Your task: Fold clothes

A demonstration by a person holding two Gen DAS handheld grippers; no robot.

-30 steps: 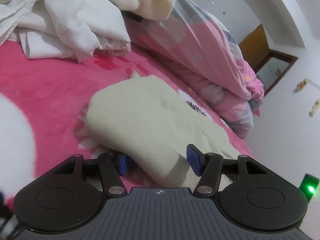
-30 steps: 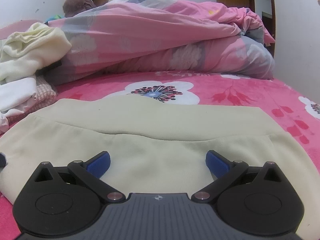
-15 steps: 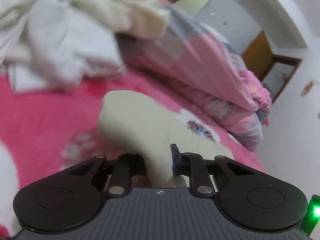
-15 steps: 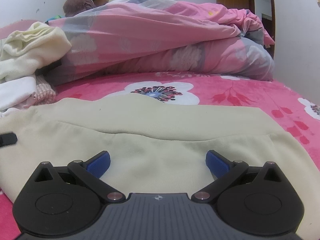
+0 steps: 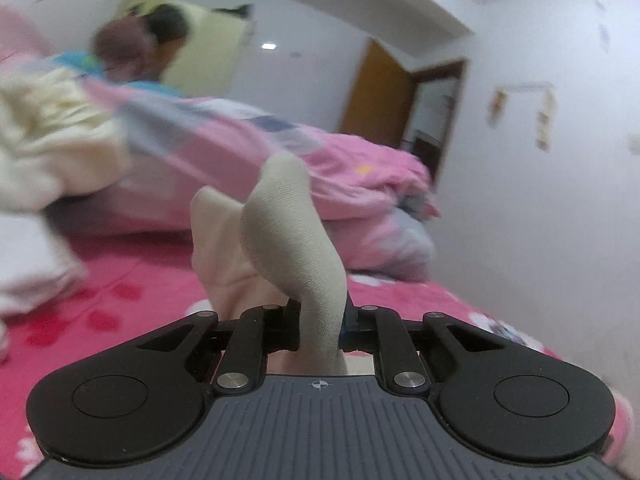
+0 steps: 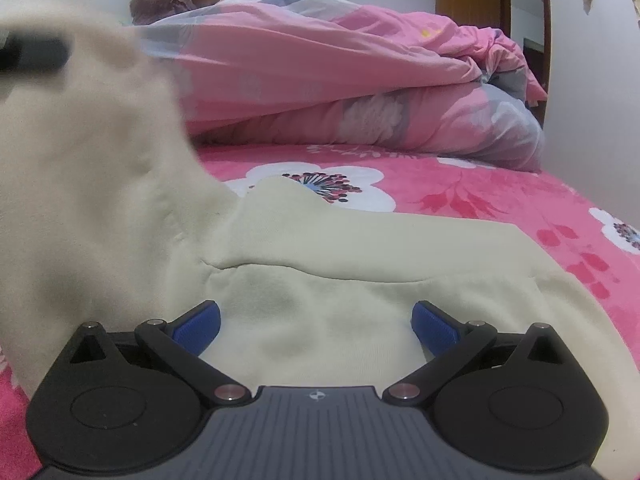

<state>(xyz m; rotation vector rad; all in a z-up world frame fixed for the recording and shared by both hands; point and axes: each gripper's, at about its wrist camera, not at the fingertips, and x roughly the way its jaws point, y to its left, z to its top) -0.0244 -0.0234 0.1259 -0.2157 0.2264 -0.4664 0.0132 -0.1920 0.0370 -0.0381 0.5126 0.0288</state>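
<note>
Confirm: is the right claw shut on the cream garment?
No, the right claw is open, its blue pads spread wide over the cream garment.

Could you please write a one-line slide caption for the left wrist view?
Left gripper shut on a fold of the cream garment, raised above the pink bed.

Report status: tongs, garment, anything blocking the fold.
Left tongs shut on cream knit garment, its left end lifted off the pink floral bedsheet. Right tongs open over the flat part. Nothing blocking.
</note>
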